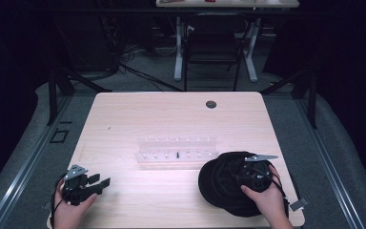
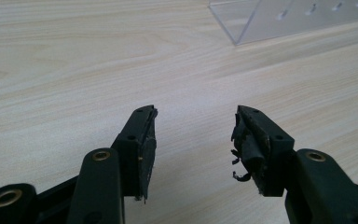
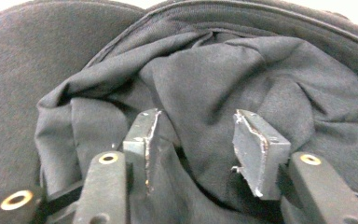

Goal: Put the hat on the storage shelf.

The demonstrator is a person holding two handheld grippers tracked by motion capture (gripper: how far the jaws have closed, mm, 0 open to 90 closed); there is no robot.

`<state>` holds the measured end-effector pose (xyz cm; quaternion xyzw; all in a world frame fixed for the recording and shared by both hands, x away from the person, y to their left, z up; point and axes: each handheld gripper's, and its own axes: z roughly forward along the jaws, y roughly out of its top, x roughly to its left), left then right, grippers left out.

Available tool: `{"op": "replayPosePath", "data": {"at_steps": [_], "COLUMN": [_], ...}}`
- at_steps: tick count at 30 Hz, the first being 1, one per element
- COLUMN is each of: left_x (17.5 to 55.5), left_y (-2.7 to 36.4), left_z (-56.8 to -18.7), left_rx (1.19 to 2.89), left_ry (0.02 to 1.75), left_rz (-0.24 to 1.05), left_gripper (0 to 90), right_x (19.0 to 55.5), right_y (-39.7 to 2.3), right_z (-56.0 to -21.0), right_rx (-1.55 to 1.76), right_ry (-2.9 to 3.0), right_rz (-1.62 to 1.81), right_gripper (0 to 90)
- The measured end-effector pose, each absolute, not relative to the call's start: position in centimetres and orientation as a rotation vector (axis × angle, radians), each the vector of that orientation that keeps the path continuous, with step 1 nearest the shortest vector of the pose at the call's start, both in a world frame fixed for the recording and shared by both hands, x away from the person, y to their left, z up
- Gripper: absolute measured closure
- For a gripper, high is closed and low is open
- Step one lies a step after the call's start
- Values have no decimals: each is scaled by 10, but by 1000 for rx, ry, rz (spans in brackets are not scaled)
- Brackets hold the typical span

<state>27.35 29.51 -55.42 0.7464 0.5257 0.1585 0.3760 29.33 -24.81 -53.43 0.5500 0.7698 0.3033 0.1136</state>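
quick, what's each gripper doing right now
left gripper: open, holding nothing, over bare table
right gripper: open, over the black cap, not clamped on it

Surface (image 1: 124, 119): light wood-grain top, rounded corners, round dark cable port (image 1: 211, 104) near the far edge at about 12 o'clock. Clear acrylic rack (image 1: 177, 149) with two rows of small holes lies flat at centre; one small dark piece sits in its near row. Black cap (image 1: 221, 183) rests on the surface at 4 o'clock, crumpled, inside facing up, just beside the rack's near right corner.
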Motion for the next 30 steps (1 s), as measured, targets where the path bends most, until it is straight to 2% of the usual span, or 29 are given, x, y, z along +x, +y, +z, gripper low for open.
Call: {"op": "replayPosePath", "data": {"at_steps": [7, 30], "left_x": [272, 270], "left_y": [295, 300], "left_z": [-554, -551], "left_rx": [1916, 1884], "left_ry": [1348, 1368], "left_rz": [400, 380], "left_gripper": [436, 434], "right_x": [289, 290], "right_y": [-260, -285], "right_z": [-519, -495], "right_rx": [1613, 1628], "right_ry": [2279, 2279], "right_rz": [872, 682], "right_gripper": [445, 422]}}
